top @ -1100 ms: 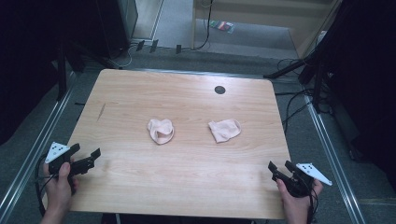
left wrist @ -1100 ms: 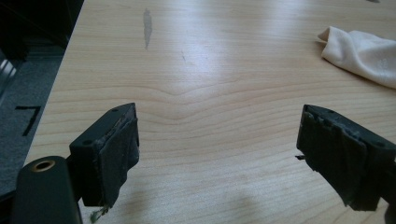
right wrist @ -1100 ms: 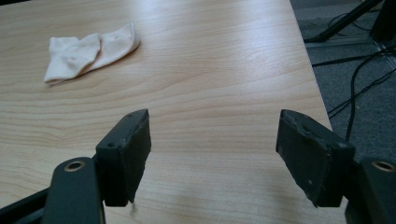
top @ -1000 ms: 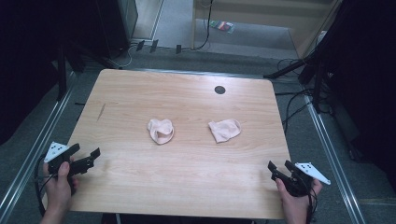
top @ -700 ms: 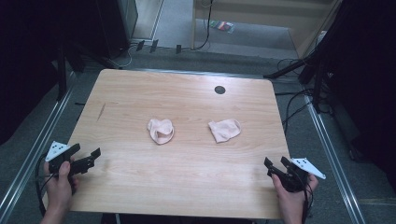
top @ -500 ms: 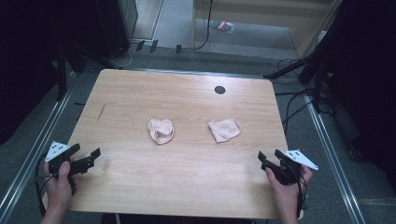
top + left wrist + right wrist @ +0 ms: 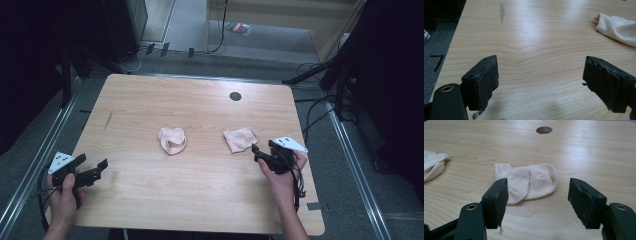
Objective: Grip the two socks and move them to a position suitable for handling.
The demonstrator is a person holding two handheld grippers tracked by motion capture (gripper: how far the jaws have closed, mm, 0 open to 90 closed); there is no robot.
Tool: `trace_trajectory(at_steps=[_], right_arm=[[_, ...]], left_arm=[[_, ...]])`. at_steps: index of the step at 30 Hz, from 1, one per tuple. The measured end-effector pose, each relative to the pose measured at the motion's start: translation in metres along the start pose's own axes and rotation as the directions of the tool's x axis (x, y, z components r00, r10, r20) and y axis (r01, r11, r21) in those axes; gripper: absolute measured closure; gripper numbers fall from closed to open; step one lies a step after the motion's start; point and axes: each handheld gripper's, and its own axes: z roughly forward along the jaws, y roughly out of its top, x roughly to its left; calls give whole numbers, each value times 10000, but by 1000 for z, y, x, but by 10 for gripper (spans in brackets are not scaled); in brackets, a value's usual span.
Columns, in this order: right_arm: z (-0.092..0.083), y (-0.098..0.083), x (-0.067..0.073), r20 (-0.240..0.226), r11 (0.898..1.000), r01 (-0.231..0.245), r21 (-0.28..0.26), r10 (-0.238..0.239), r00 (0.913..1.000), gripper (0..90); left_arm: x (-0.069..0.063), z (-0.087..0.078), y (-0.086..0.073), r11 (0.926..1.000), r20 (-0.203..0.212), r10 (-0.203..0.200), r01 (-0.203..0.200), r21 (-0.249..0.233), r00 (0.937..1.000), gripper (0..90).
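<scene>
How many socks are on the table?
2. One crumpled sock lies mid-table. One flat sock lies to its right, just ahead of the right gripper. Nothing on the table could hide another.

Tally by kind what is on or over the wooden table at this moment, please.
Pale pink socks: 2, the flat sock and the crumpled sock
Handheld grippers: 2, the left gripper and the right gripper, both open
Total: 4
</scene>
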Motion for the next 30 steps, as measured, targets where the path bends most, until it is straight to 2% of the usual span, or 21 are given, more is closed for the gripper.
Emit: trace_trajectory(at_steps=[1,2,7,11,17,25,30], right_arm=[[0,0,0,0,10000,0,0,0,10000,328],[10,5,5,56,9998,202,85,-203,9998,332],[29,11,10,265,9989,342,334,-351,9990,330],[43,13,8,348,9986,277,453,-293,9990,334],[64,13,9,389,9953,131,960,-169,9991,332],[84,15,8,488,9896,261,1418,-333,9983,321],[93,14,7,389,9844,318,1730,-391,9985,317]], left_arm=[[0,0,0,10000,0,0,0,0,10000,133],[0,0,0,10000,-6,-20,20,-3,10000,133],[0,0,0,10000,-5,-18,18,-15,10000,133],[-1,-1,0,9999,-15,105,-105,-3,9999,133],[0,0,0,10000,38,48,-48,-18,10000,133],[-2,0,0,9999,-27,140,-140,14,9999,133],[-1,0,0,9999,-13,122,-122,12,9999,133]])
